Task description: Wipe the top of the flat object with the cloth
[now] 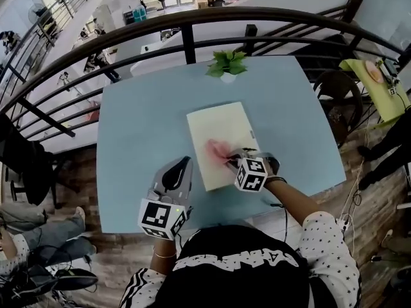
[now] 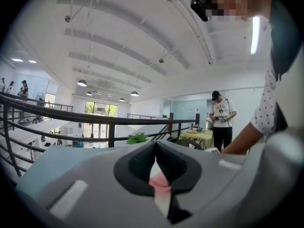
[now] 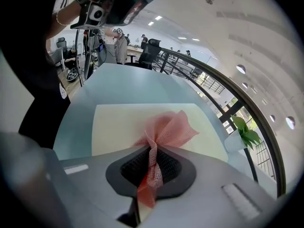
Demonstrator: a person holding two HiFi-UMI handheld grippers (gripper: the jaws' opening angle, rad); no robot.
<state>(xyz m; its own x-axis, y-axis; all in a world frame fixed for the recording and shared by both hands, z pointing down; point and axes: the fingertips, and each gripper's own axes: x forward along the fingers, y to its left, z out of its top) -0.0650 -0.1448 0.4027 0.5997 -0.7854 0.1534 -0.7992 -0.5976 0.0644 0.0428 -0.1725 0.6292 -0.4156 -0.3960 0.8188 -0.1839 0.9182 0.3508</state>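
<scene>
We see the right gripper low over the near part of a pale yellow flat rectangular board that lies on the light blue counter. Its fingers pinch a pink mesh cloth by a twisted strand. The bunched free end of the cloth spreads on the board's top, toward its near edge.

The left gripper sits to the left of the board, near its near left corner, over the counter's front part. We cannot tell whether it touches the counter. Its fingers are pressed together with nothing between them. Through the gap beneath them we glimpse the cloth and the board.

At the counter's far edge stands a small green potted plant, well apart from the board, with a black metal railing behind it.
</scene>
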